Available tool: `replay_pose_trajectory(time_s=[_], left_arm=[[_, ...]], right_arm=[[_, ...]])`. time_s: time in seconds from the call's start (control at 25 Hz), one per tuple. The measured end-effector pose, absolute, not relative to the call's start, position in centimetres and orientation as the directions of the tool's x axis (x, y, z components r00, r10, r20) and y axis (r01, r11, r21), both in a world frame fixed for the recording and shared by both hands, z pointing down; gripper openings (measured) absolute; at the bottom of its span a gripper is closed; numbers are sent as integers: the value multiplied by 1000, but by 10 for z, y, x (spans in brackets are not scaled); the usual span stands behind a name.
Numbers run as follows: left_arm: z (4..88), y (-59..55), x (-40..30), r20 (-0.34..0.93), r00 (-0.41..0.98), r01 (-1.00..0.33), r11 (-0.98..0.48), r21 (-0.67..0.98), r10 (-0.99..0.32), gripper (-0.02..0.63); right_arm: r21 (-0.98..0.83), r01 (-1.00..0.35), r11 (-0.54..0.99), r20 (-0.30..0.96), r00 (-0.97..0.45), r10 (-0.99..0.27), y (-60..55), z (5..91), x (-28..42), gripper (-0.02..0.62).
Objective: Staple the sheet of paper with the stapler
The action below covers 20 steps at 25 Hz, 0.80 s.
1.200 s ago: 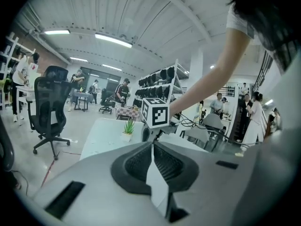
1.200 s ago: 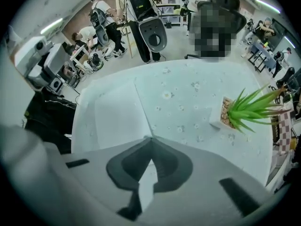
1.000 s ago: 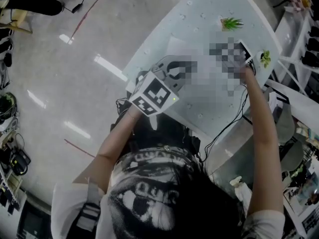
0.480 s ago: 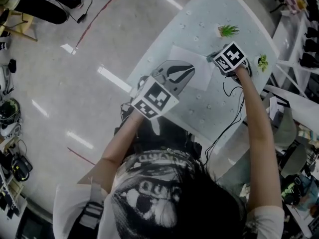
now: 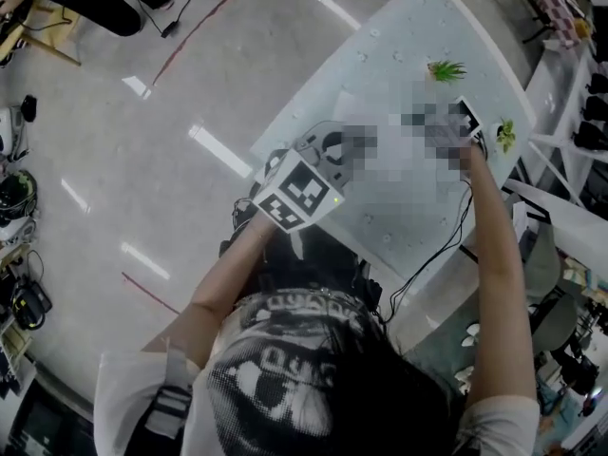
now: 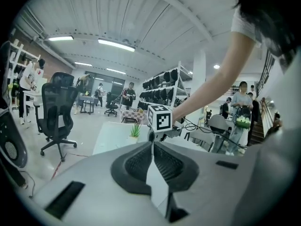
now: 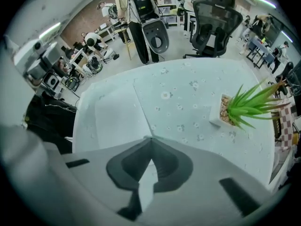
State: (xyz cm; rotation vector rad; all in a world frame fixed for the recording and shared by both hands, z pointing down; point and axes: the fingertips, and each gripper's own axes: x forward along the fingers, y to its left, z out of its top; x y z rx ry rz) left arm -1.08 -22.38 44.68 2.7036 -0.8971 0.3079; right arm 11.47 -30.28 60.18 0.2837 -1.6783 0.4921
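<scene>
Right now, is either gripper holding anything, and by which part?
Nothing is held: the left gripper and the right gripper both have jaws together with nothing between them. The right one points down at the paper.

Floor (image 5: pixel 114 179) v. glossy; table (image 5: pixel 399 41) matt; sheet (image 7: pixel 115 114) smooth paper.

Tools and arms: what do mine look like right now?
The left tool and right tool are light grey shells with dark ribbed pads; each bears a white cube with black square markers. A black cable trails from the right one. Short white sleeves.
</scene>
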Motion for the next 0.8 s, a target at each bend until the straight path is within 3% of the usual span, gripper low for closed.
replay_pose_trajectory(time_s=[0.32, 0.56, 0.8], left_arm=[[451, -223, -33, 312, 768, -629, -751, 203, -559, 14], [449, -230, -37, 306, 771, -625, -755, 196, -559, 14], [452, -237, -32, 291, 768, -635, -740, 222, -571, 14]], right_arm=[[-139, -474, 870, 970, -243, 23, -304, 596, 113, 6], [-124, -424, 897, 987, -148, 67, -303, 597, 113, 5], [-103, -458, 883, 993, -91, 69, -304, 601, 113, 4]])
